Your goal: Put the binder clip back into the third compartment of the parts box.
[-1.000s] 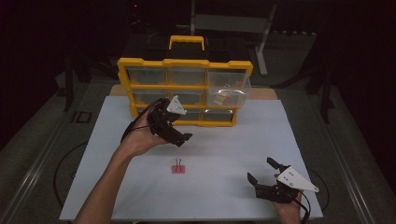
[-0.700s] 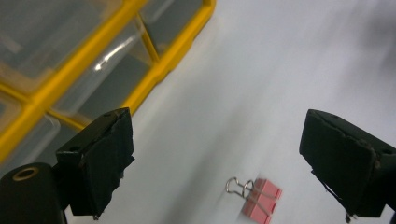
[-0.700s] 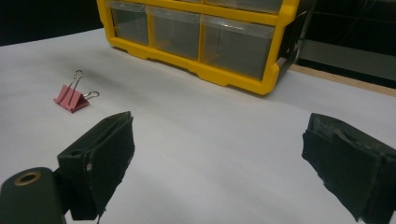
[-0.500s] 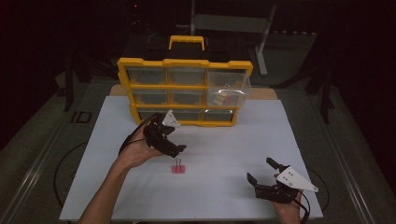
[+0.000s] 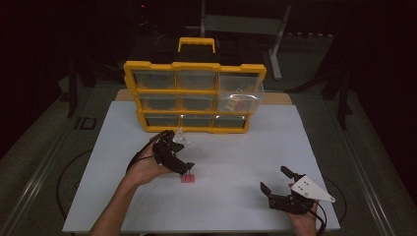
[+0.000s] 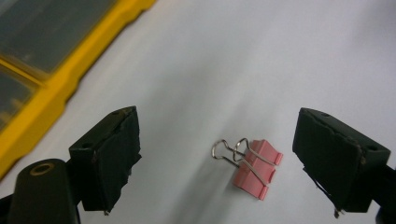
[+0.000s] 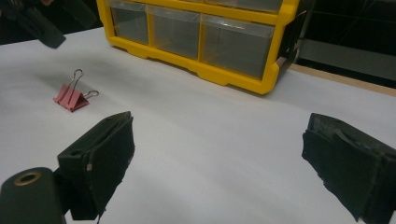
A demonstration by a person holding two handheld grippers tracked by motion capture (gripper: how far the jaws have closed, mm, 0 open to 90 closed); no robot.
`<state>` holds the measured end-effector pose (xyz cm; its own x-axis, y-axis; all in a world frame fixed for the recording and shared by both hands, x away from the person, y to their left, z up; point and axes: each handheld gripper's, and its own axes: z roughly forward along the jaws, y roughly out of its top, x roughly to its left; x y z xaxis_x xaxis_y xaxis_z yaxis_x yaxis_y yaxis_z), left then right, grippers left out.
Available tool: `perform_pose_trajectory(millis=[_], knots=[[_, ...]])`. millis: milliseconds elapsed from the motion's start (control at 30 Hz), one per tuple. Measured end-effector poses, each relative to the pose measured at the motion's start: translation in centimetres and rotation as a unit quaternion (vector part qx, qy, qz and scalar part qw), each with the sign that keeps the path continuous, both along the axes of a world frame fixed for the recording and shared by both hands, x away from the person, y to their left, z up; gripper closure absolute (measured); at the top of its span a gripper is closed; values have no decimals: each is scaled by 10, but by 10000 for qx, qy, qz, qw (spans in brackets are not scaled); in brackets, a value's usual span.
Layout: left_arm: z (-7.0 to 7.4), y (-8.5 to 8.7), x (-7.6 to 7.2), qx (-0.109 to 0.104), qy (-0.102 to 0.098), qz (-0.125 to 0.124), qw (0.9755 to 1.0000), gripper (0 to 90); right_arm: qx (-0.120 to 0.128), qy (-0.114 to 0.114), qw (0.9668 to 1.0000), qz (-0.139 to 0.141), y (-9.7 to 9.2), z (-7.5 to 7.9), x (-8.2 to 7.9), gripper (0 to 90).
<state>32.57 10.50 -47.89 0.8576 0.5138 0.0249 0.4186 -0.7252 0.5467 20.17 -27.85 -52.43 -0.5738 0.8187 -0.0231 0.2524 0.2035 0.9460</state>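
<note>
Left tongs [image 6: 217,158], closing slightly yet wide, straddle pink binder clip [image 6: 256,168] untouched.

Dim lab, white table [image 5: 236,147], yellow drawer organizer [image 5: 194,98], metal stand [image 5: 275,44]

No readable text, label, brand, number or sign appears on anything here.
</note>
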Motion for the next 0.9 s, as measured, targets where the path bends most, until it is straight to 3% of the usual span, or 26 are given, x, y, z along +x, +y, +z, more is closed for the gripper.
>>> perform_pose_trajectory(millis=[533,900], knots=[[-28,-2,1,171,272,-21,9995,249,2,4,10000,10,0,0,0,88],[-37,-7,-2,183,571,-414,9973,494,-7,7,10000,-4,0,0,0,88]])
